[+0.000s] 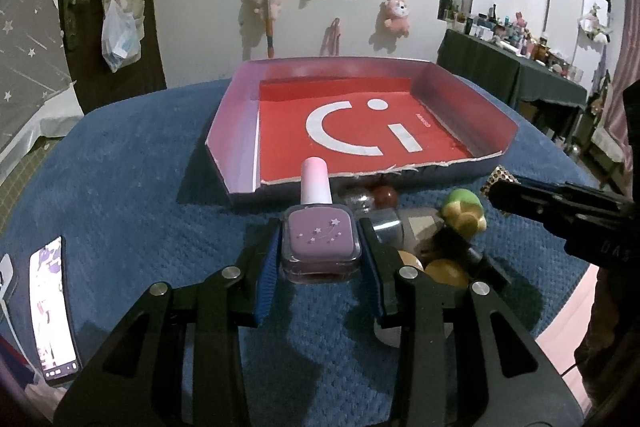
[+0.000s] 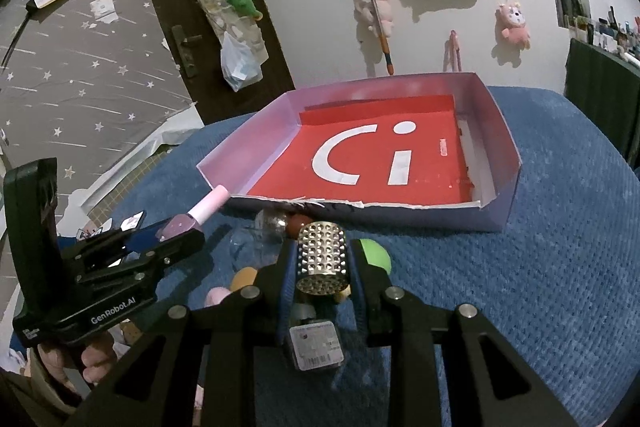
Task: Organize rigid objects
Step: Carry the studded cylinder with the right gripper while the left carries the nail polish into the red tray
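My left gripper [image 1: 320, 251] is shut on a lilac nail-polish bottle [image 1: 319, 243] with a pale pink cap, held upright above the blue cloth. In the right wrist view that bottle [image 2: 184, 225] and the left gripper [image 2: 176, 239] show at the left. My right gripper [image 2: 322, 263] is shut on a studded gold cylinder [image 2: 322, 257]; the same cylinder's tip [image 1: 498, 181] shows in the left wrist view ahead of the right gripper [image 1: 504, 197]. A shallow box [image 1: 240, 131] with a red floor and a white logo lies just beyond both; the box [image 2: 504, 147] has nothing in it.
Small items lie in a pile on the blue cloth [image 1: 132, 187] before the box: a green-capped piece [image 1: 464, 207], a brown ball [image 1: 385, 195], a clear bottle [image 2: 268, 227], a labelled jar [image 2: 316, 345]. A phone [image 1: 52, 307] lies at the left. A person's hand [image 2: 96, 359] holds the left gripper.
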Demonstrator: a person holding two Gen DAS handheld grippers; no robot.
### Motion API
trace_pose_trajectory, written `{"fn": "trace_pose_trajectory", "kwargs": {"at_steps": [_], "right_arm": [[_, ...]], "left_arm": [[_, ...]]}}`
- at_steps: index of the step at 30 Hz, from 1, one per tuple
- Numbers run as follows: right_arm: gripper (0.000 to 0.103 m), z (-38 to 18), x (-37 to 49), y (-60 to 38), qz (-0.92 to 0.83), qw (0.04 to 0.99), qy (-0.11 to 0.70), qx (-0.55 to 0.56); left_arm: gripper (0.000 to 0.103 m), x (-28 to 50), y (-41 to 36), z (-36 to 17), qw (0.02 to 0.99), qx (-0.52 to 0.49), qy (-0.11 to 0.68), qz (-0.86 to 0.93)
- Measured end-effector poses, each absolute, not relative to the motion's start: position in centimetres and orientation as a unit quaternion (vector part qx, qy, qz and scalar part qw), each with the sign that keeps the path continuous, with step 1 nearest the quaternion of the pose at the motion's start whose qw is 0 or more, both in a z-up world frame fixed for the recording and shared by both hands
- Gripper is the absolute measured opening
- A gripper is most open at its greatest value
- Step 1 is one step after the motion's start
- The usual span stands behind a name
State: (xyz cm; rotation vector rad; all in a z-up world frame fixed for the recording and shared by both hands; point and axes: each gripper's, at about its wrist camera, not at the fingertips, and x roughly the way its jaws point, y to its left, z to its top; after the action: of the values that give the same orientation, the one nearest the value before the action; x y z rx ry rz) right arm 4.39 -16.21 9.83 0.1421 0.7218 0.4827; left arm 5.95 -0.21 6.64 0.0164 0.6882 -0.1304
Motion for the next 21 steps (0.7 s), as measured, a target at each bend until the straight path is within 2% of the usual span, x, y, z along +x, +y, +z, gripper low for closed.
{"fn": "trace_pose_trajectory", "kwargs": {"at_steps": [21], "right_arm": [[0.027,12.0,7.3,-15.8,0.229,0.913,0.335,0.045]], "left_arm": [[0.035,10.2,-1.3,8.9,0.942,0.023,0.324,-0.079]]}}
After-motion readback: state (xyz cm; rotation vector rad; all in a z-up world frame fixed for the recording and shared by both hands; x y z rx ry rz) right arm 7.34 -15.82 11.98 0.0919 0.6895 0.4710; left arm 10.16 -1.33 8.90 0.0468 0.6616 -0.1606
